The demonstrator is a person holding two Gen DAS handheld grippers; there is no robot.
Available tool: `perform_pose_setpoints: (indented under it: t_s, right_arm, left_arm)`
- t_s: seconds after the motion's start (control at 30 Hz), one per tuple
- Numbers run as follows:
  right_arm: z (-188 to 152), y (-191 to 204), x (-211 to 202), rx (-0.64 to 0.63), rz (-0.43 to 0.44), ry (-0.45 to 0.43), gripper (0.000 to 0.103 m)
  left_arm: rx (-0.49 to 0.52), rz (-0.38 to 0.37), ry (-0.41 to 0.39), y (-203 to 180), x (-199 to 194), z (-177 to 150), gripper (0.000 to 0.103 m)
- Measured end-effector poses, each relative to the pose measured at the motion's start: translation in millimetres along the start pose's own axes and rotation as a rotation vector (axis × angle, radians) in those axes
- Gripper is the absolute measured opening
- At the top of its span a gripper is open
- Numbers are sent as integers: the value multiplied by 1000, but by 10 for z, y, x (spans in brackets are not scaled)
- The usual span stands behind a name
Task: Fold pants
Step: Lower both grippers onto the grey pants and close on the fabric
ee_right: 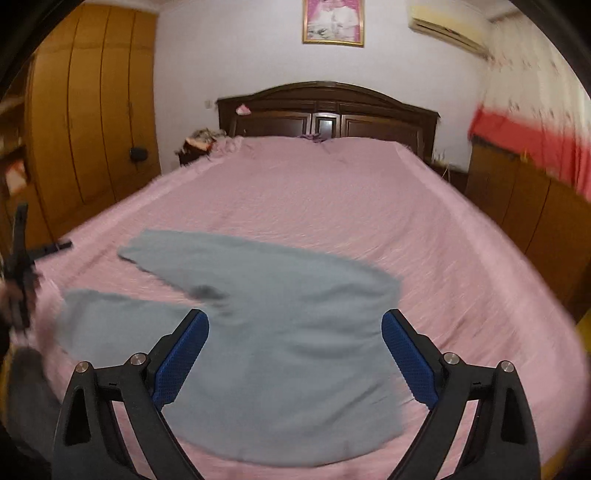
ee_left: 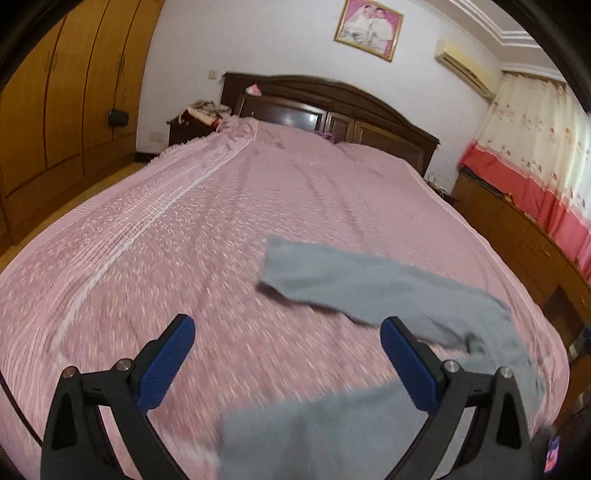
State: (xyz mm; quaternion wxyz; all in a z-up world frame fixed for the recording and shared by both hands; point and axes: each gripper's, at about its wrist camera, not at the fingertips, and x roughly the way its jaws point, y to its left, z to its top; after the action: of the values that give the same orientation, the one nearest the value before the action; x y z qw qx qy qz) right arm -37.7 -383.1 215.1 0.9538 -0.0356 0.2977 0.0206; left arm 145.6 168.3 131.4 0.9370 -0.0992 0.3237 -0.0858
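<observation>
We see grey pants (ee_right: 266,332) spread on the pink bed (ee_right: 332,192), legs toward nine o'clock; left claw (ee_left: 287,334) and right claw (ee_right: 295,325) gape wide, holding nothing.

A big bed (ee_right: 332,206) with a pink cover fills most of the room, and its dark brown headboard (ee_right: 328,110) stands against a white wall (ee_right: 229,55). A picture in a gold frame (ee_right: 333,22) hangs above it, with an air conditioner (ee_right: 447,27) high up beside it. Tall wooden closets (ee_right: 92,110) line the left side, and on the right a white and red flowered curtain (ee_left: 535,147) hangs over low wooden cabinets (ee_right: 524,206).
</observation>
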Motion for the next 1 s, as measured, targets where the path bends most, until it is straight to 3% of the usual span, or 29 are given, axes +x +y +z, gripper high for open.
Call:
perform_pose_setpoints:
  t_s: [0.13, 0.27, 0.37, 0.47, 0.53, 0.6, 0.67, 0.8, 0.9, 0.93, 1.0]
  right_arm:
    - [267, -634, 307, 24, 59, 50, 97]
    - [377, -1067, 968, 74, 124, 137, 96]
    - [386, -1269, 1412, 109, 102, 151, 96]
    - [388, -1487, 1882, 197, 163, 160, 95]
    - [404, -1587, 2236, 253, 188, 188, 92]
    - [436, -1648, 2548, 299, 192, 222, 73]
    - [406, -1732, 2872, 389, 226, 263, 62]
    - [293, -1851, 3104, 402, 161, 289, 62]
    - [135, -1989, 3104, 438, 168, 305, 61]
    - [106, -2017, 3084, 444, 174, 303, 60]
    - [66, -2059, 3011, 453, 192, 291, 59]
  left_arm:
    - [-65, -38, 69, 344, 464, 440, 91]
    - [-127, -112, 125, 596, 854, 697, 91]
    - [-211, -174, 165, 820, 1156, 844, 91]
    - [-264, -231, 193, 947, 1387, 955, 91]
    - [-262, -264, 201, 951, 1529, 1039, 91]
    - [-246, -279, 211, 926, 1679, 1132, 91]
    - [-245, -290, 246, 886, 1857, 1178, 91]
    - [-187, -318, 348, 637, 2273, 1185, 91]
    - [-129, -312, 428, 421, 2532, 1101, 91]
    - [-117, -295, 462, 364, 2631, 1056, 89]
    - [-90, -277, 468, 261, 2694, 978, 64]
